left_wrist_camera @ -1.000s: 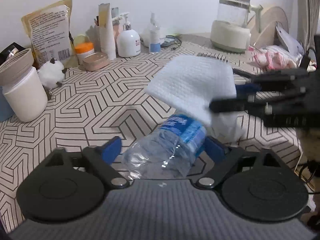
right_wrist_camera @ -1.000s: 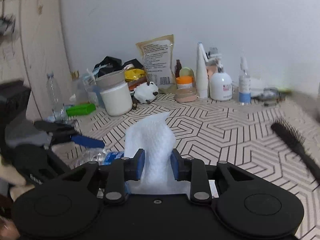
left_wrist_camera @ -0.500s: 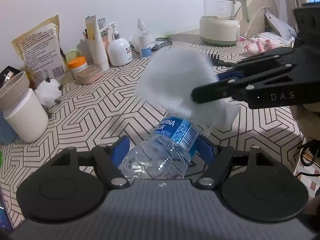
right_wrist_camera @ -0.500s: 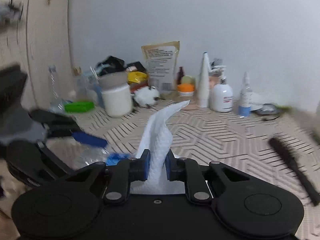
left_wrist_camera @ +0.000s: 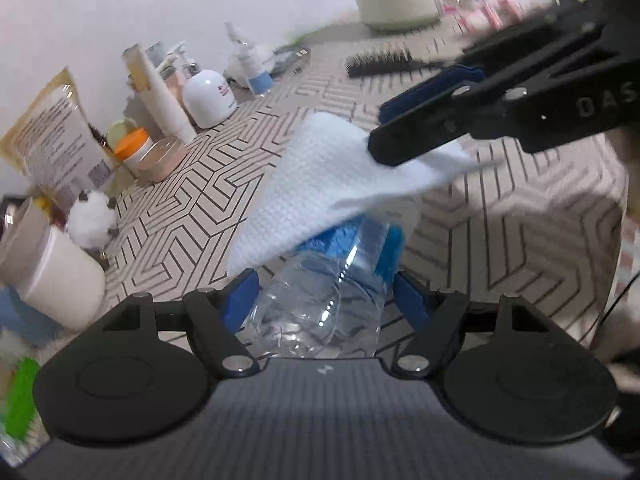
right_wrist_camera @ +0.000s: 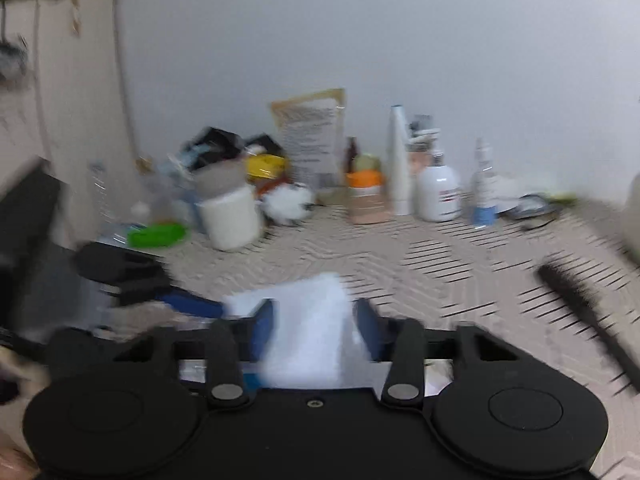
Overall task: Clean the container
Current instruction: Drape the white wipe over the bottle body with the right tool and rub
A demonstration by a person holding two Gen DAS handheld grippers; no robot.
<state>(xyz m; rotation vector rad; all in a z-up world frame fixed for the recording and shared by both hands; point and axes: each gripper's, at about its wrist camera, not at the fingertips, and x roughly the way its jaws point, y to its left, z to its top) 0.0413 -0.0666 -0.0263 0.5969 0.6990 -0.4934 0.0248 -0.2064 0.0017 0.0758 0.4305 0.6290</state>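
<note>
The left gripper (left_wrist_camera: 322,300) clamps the clear water bottle (left_wrist_camera: 324,292) above the patterned table (left_wrist_camera: 500,232). The right gripper (right_wrist_camera: 314,330), jaws opening, holds the white cloth (left_wrist_camera: 320,184) between them, draped over the bottle's blue label. Only the right wrist view, which is blurred, shows the green object (right_wrist_camera: 158,235) at far left; the bottle is hidden there.

Clear water bottle (left_wrist_camera: 320,304) clamped in left tool (left_wrist_camera: 324,300) at lower centre, white cloth (left_wrist_camera: 328,184) draped over its blue label, pinched by right tool (left_wrist_camera: 404,136) entering from upper right, patterned tabletop (left_wrist_camera: 500,232) beneath.
</note>
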